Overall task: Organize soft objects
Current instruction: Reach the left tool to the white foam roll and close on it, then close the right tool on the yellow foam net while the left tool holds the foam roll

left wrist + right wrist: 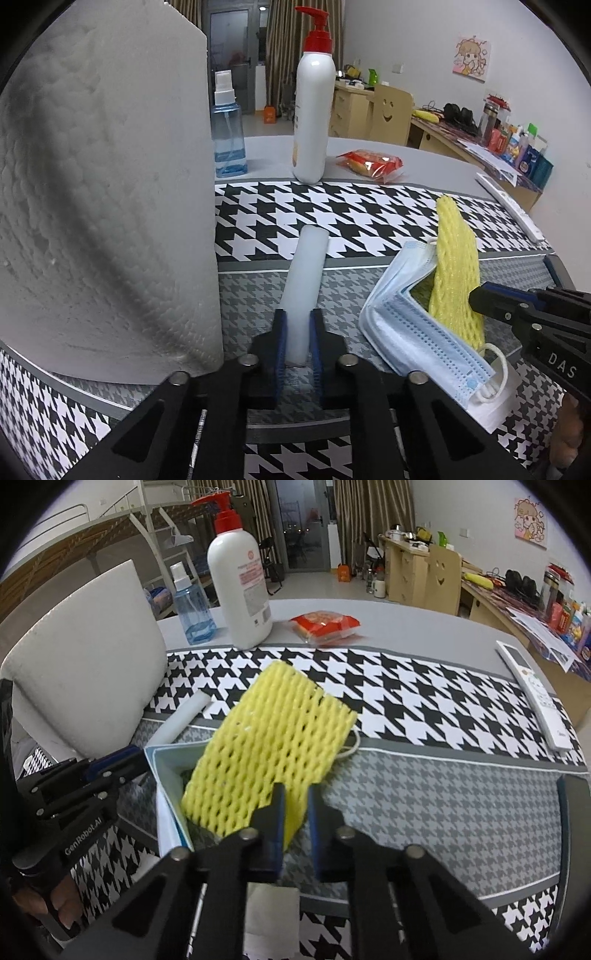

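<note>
My left gripper (297, 321) is shut on the near end of a white foam rod (304, 280), which lies on the houndstooth cloth and points away from me. In the right wrist view the rod (184, 716) and the left gripper (140, 758) show at the left. My right gripper (295, 797) is shut on the near edge of a yellow foam net (273, 738). From the left wrist view the net (456, 266) lies over a folded blue face mask (406, 325), with the right gripper (476, 297) at its side. The mask (166, 775) is partly hidden under the net.
A big paper towel roll (103, 184) stands close on the left. Behind are a blue spray bottle (229, 144), a white pump bottle (312, 110) and a red snack packet (371, 164). A white remote (535, 694) lies at the right on the houndstooth cloth (424, 709).
</note>
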